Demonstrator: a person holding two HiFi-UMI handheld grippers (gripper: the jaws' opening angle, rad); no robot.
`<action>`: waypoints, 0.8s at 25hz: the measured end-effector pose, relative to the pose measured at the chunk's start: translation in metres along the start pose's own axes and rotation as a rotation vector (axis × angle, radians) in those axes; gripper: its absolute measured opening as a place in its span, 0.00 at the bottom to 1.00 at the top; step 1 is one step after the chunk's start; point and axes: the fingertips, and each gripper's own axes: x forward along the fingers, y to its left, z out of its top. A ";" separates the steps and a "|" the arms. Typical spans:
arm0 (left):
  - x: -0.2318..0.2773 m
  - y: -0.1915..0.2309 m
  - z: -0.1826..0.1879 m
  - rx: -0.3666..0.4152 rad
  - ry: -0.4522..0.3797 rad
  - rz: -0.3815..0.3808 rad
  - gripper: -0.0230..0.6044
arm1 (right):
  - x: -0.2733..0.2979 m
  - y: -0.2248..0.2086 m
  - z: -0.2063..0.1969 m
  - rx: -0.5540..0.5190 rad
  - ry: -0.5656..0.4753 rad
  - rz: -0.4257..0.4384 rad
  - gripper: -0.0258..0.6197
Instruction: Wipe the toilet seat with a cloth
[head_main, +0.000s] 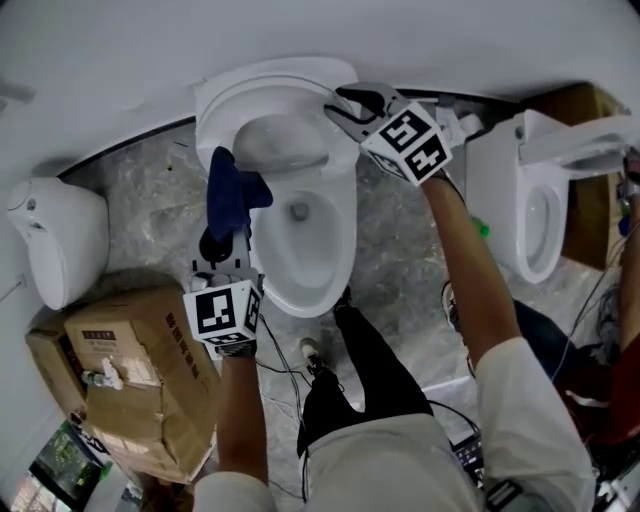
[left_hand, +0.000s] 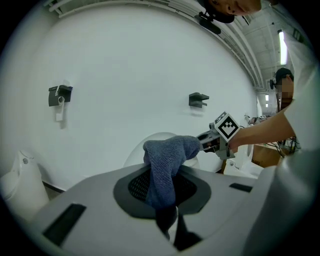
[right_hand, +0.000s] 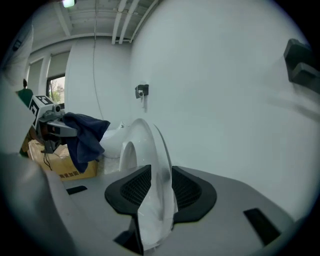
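Bright, even indoor light; fisheye bending at edges, dark vignetted corners

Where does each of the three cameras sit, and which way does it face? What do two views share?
Head view: on the person's head, facing steeply down at the white ceramic toilet; shows forearms, legs, left gripper, right gripper.
Left gripper view: on the left gripper, facing the white wall past jaws shut on the dark blue cloth; right forearm shows.
Right gripper view: on the right gripper, facing along jaws astride the raised white toilet seat.
Shared: each gripper view shows the other gripper and the cloth.
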 end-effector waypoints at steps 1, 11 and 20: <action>-0.002 0.001 0.000 -0.006 -0.001 0.004 0.10 | 0.003 0.001 0.000 0.010 0.002 0.019 0.24; -0.024 0.006 0.014 -0.037 -0.039 0.022 0.10 | 0.005 0.009 -0.004 -0.035 0.068 0.079 0.26; -0.056 0.014 0.018 -0.088 -0.067 0.047 0.10 | -0.014 0.035 -0.006 -0.014 0.069 0.091 0.26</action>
